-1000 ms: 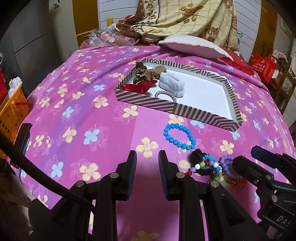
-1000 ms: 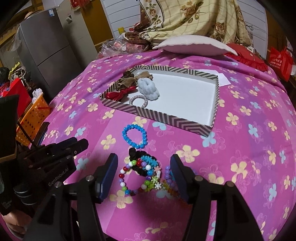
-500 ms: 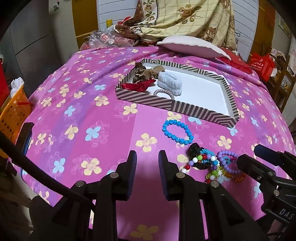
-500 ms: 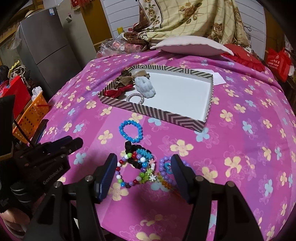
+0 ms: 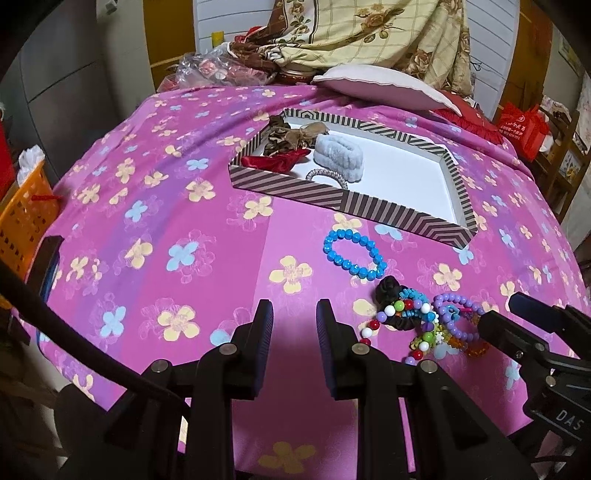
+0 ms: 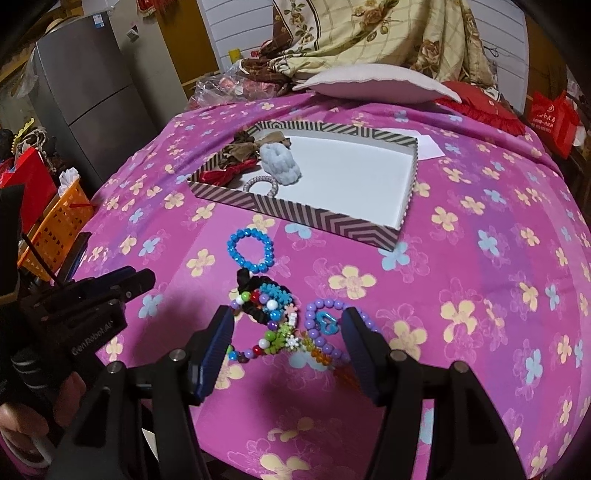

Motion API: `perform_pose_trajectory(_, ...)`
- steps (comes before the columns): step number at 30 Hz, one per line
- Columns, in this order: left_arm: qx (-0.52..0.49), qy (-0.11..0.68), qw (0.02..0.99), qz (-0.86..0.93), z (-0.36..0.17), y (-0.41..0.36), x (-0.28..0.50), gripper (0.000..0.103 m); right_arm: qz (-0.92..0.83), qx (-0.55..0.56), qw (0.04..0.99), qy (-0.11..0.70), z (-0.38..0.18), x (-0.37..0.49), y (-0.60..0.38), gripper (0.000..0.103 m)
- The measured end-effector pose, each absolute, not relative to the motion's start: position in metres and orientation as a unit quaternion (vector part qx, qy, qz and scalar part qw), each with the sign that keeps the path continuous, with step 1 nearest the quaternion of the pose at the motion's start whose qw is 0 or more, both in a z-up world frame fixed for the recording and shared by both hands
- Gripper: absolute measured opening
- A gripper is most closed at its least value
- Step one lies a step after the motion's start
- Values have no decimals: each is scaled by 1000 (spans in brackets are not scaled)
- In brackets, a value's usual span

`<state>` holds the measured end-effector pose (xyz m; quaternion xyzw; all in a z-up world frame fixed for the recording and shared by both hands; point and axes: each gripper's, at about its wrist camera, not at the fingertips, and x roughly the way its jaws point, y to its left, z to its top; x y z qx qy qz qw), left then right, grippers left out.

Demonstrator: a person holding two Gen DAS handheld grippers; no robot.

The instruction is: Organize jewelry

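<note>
A striped box [image 5: 369, 211] [image 6: 317, 218] on the pink flowered cloth holds a grey fluffy band [image 5: 339, 157], a red scrunchie [image 5: 275, 161], brown bows and a sparkly ring [image 6: 261, 184]. A blue bead bracelet [image 5: 352, 253] [image 6: 252, 248] lies in front of it. A heap of mixed bead bracelets [image 5: 421, 321] [image 6: 288, 321] lies nearer. My right gripper [image 6: 288, 347] is open, its fingers either side of the heap, just above it. My left gripper [image 5: 293, 336] is nearly closed and empty, left of the heap.
A white pillow [image 5: 384, 86] and a heaped blanket [image 5: 388, 33] lie behind the box. An orange basket [image 5: 22, 214] stands off the left edge. A red bag [image 5: 524, 129] is at the far right. A grey fridge [image 6: 92, 88] stands at the left.
Both grippers have drawn back a little toward me. The right gripper now straddles the bracelet heap more closely. Nothing has been picked up.
</note>
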<state>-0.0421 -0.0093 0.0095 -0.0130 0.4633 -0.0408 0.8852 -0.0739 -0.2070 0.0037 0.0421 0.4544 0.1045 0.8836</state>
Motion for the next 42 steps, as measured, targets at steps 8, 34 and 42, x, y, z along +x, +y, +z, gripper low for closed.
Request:
perform_pose_trajectory(8, -61, 492, 866, -69, -4, 3, -37, 42, 94, 44, 874, 475, -16, -73, -220, 63)
perform_pose_trajectory(34, 2, 536, 822, -191, -50, -62, -12, 50, 64, 69, 866, 492, -35, -70, -266, 63)
perform_pose_trajectory(42, -13, 525, 825, -211, -44, -52, -16, 22, 70, 61, 864, 495, -39, -65, -261, 63)
